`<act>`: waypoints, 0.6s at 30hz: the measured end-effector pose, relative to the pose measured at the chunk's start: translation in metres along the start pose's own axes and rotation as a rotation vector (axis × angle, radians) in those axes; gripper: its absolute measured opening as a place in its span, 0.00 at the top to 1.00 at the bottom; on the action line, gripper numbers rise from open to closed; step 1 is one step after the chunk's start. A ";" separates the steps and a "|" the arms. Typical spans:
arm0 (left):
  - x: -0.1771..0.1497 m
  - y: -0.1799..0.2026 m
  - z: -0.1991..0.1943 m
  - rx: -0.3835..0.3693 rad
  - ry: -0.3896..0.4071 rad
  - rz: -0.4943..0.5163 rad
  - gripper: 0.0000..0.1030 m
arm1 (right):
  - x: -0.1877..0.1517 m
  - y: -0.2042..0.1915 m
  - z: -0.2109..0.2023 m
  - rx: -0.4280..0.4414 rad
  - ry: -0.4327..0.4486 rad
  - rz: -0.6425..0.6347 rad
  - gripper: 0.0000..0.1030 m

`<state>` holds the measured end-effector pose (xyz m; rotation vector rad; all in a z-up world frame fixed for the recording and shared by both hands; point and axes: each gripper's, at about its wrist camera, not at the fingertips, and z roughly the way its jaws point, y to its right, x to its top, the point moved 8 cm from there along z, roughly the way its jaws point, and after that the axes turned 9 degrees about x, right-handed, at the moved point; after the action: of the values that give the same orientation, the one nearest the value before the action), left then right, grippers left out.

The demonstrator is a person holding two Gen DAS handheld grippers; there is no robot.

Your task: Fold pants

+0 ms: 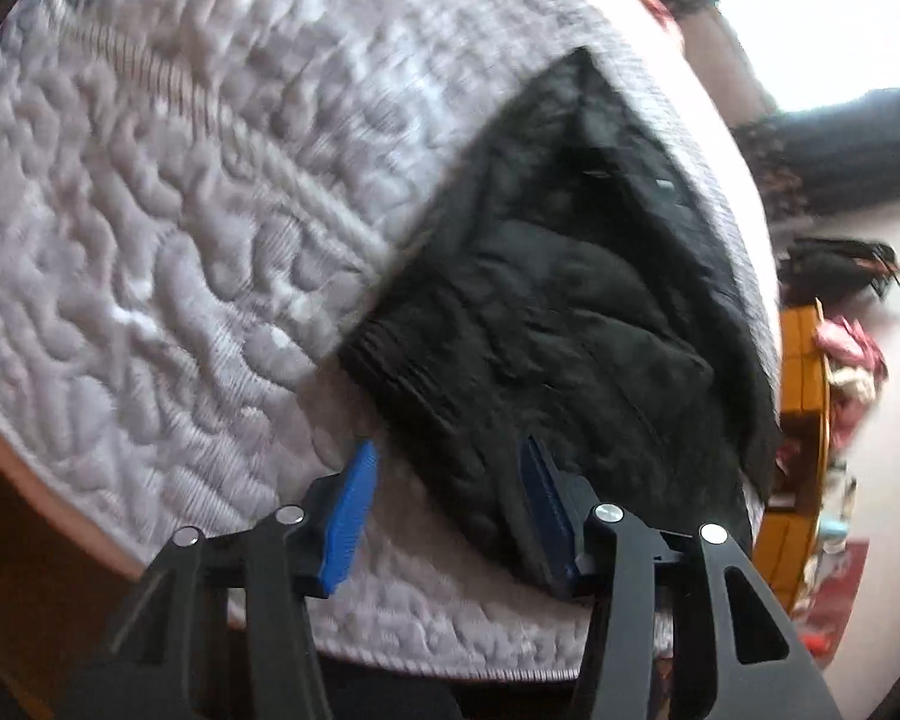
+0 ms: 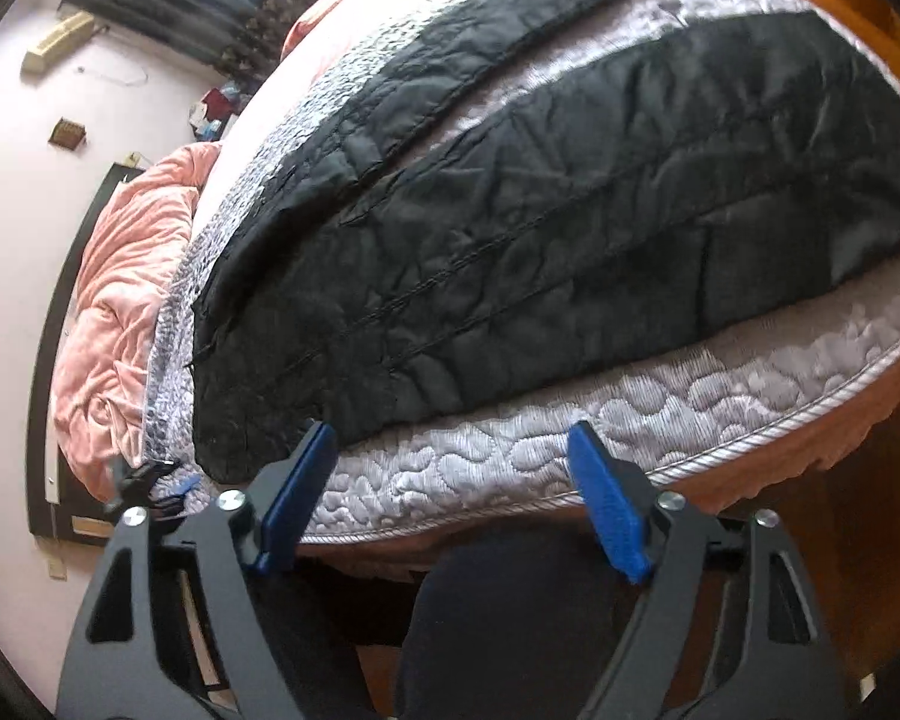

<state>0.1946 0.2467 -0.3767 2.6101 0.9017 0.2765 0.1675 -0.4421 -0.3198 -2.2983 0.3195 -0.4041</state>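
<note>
Black quilted pants [image 2: 540,228] lie spread flat on a grey quilted mattress [image 2: 510,450], the two legs running apart toward the far right. In the left wrist view the ribbed cuff end of the pants [image 1: 546,324] lies near the mattress edge. My left gripper [image 1: 450,456] is open, its blue fingers straddling the pants' near corner without closing on it. My right gripper [image 2: 450,438] is open and empty, just above the mattress's near edge, its left finger [image 2: 300,480] close to the pants' hem. The left gripper also shows small in the right wrist view [image 2: 150,480].
A pink blanket [image 2: 126,300] is bunched at the mattress's left end. The bed's wooden frame [image 2: 810,462] runs under the near edge. A wooden shelf with clutter [image 1: 810,408] stands to the right. A dark-clothed person's leg [image 2: 510,630] is below the right gripper.
</note>
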 end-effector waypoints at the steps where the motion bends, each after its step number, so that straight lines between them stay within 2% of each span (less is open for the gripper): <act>1: 0.002 -0.002 0.008 0.014 -0.009 -0.007 0.51 | 0.001 0.003 0.000 0.014 0.004 0.013 0.13; 3: 0.006 -0.002 0.014 0.020 0.001 -0.014 0.49 | 0.005 0.009 -0.002 0.032 0.017 0.033 0.13; 5: 0.009 0.004 0.015 0.005 0.016 -0.007 0.41 | 0.011 0.020 -0.006 0.056 0.037 0.063 0.13; 8: 0.005 0.012 0.019 0.000 0.005 0.002 0.42 | 0.026 0.048 -0.019 0.101 0.084 0.155 0.13; 9: 0.003 0.014 0.018 0.012 0.011 0.011 0.43 | 0.032 0.062 -0.028 0.109 0.107 0.192 0.13; 11: -0.002 0.016 0.019 0.039 0.018 0.031 0.55 | 0.045 0.086 -0.044 0.111 0.166 0.242 0.13; 13: -0.003 0.014 0.022 0.030 0.019 0.012 0.59 | 0.061 0.125 -0.073 0.117 0.261 0.330 0.16; 18: -0.004 0.007 0.025 0.002 0.029 -0.038 0.60 | 0.076 0.203 -0.115 0.115 0.407 0.505 0.21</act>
<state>0.2032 0.2324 -0.3968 2.5936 0.9604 0.3048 0.1720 -0.6808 -0.3781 -1.9194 1.0232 -0.6046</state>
